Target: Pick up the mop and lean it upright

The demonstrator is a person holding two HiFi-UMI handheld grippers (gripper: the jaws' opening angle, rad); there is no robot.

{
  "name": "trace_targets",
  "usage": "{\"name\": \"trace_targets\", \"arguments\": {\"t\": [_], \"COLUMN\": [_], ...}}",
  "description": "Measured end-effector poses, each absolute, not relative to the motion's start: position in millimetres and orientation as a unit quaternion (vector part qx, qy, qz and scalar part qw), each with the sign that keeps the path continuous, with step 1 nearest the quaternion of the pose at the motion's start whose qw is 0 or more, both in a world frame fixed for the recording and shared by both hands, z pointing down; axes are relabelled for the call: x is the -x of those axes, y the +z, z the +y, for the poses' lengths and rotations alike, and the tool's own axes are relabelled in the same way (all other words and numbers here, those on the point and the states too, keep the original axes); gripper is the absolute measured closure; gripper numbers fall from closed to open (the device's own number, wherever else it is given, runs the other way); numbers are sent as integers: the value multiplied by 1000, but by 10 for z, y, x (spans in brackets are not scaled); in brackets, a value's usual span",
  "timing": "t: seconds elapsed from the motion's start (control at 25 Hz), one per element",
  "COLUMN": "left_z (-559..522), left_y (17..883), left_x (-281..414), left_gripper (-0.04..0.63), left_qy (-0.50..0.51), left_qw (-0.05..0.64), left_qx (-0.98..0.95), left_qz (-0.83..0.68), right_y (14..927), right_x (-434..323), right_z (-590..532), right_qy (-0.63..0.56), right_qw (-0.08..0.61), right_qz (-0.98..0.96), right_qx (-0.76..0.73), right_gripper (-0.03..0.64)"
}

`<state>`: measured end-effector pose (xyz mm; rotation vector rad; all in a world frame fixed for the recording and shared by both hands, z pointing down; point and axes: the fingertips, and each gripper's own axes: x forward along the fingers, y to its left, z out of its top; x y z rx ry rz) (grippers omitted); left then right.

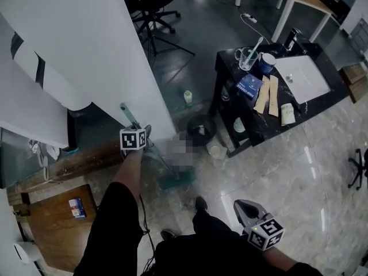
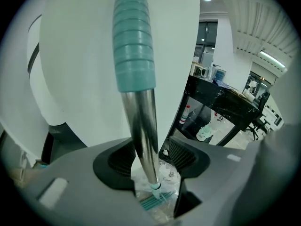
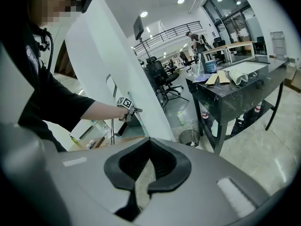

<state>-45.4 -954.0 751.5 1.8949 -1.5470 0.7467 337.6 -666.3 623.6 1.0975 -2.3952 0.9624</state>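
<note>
The mop leans up against a white wall panel (image 1: 86,45); its teal head (image 1: 177,180) rests on the floor and its teal-gripped handle top (image 1: 127,114) lies against the panel. My left gripper (image 1: 145,134) is at the handle, about halfway up. In the left gripper view its jaws stand open around the metal shaft (image 2: 141,121), with a gap on the right-hand side; the teal grip (image 2: 133,41) rises above and the mop head (image 2: 153,202) shows far below. My right gripper (image 1: 240,207) hangs low at the right, shut (image 3: 149,144) and holding nothing.
A black table (image 1: 230,68) with a white sink, a cup and small items stands at the right, with a round bin (image 1: 201,128) beside it. A small bottle (image 1: 188,97) stands by the panel's foot. An office chair (image 1: 152,4) is behind. A wooden surface (image 1: 52,217) lies at the lower left.
</note>
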Motion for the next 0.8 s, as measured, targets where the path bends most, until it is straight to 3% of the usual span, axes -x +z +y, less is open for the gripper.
{"name": "trace_targets", "arguments": {"t": [0.8], "left_z": [-8673], "left_y": [7256], "left_x": [668], "left_gripper": [350], "left_qy": [299], "left_qw": [264], "left_qx": [-719], "left_qz": [-569], "right_y": [5997], "right_x": [-2765], "right_z": [-6509], "right_qy": [308], "right_qw": [156], "right_qz": [-879], "right_qx": [-328], "right_gripper": [612]}}
